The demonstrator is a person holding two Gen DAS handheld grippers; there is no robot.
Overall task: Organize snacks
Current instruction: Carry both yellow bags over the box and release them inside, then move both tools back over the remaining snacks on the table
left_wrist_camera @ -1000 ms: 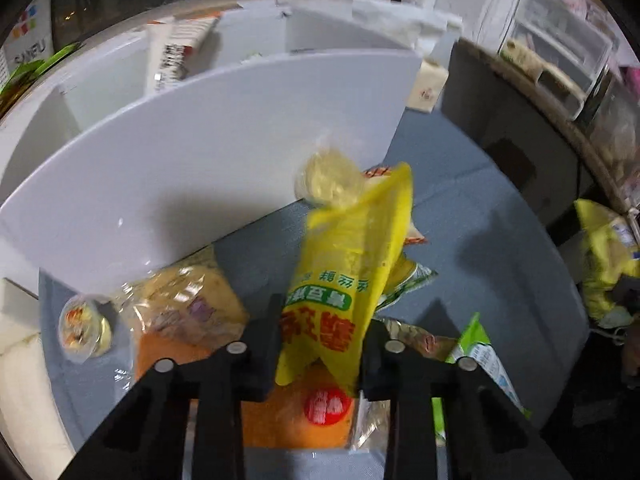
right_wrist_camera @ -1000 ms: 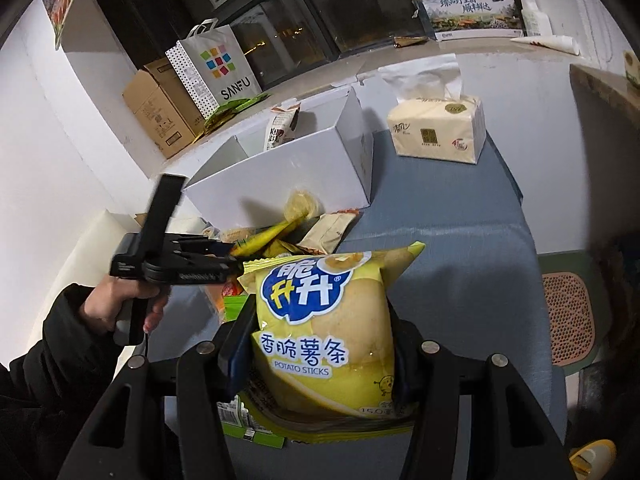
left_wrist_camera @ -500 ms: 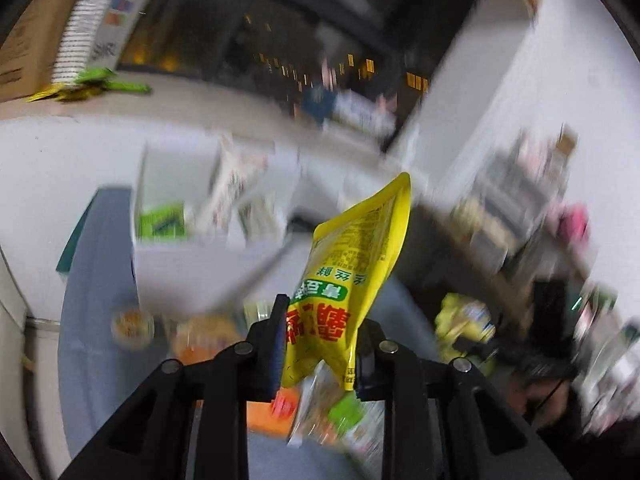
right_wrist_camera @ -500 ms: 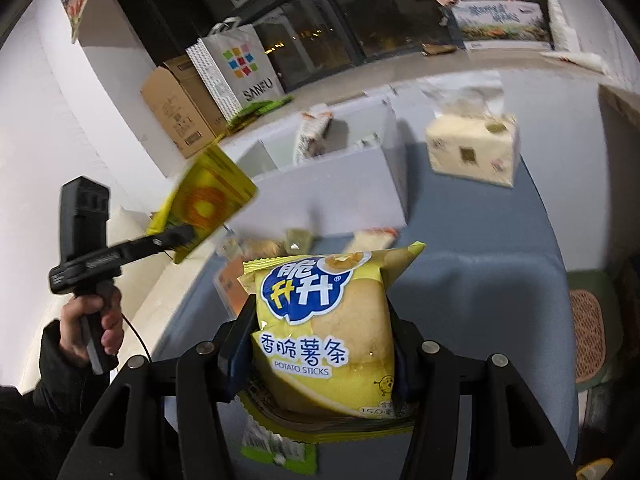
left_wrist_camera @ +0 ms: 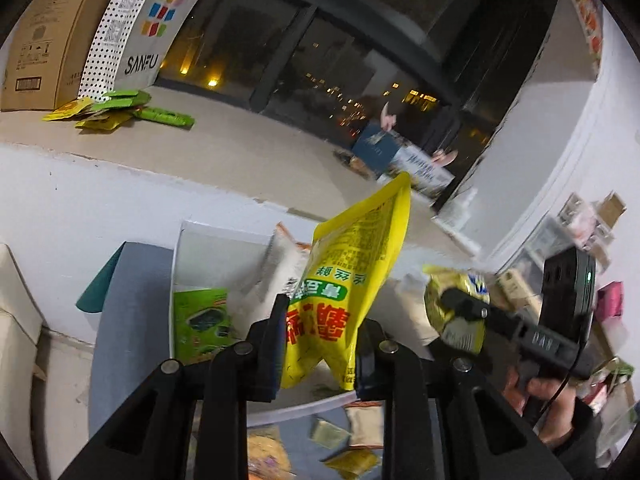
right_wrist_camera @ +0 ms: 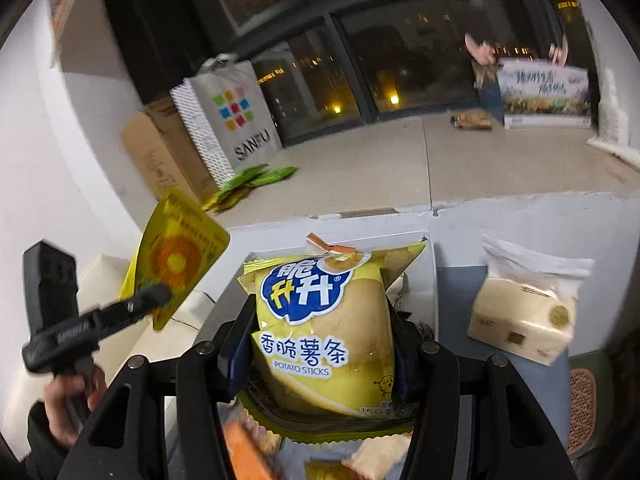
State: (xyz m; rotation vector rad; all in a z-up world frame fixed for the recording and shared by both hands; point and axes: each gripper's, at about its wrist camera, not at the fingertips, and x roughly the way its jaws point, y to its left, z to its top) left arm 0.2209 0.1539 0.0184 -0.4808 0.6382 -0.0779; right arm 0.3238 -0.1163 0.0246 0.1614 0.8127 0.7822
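Note:
My left gripper [left_wrist_camera: 320, 348] is shut on a yellow pouch [left_wrist_camera: 352, 276] with red and green print, held up over the white box [left_wrist_camera: 208, 256]. The pouch also shows in the right wrist view [right_wrist_camera: 176, 256]. My right gripper [right_wrist_camera: 324, 352] is shut on a yellow potato sticks bag [right_wrist_camera: 324, 328], held up in front of the same white box [right_wrist_camera: 430, 276]. In the left wrist view the right gripper [left_wrist_camera: 464, 308] and its bag [left_wrist_camera: 452, 300] hang at the right. A green packet [left_wrist_camera: 200, 320] and a white bag [left_wrist_camera: 280, 268] stand in the box.
Loose snack packets [left_wrist_camera: 344, 436] lie on the grey table below. A tissue pack [right_wrist_camera: 528, 308] sits right of the box. A cardboard box [right_wrist_camera: 160, 152], a SANFU paper bag [right_wrist_camera: 236, 120] and green packets [left_wrist_camera: 120, 108] stand on the window ledge behind.
Both grippers have risen from the table with their snacks and moved toward the white box. The left gripper has swung up from the snack pile to above the box.

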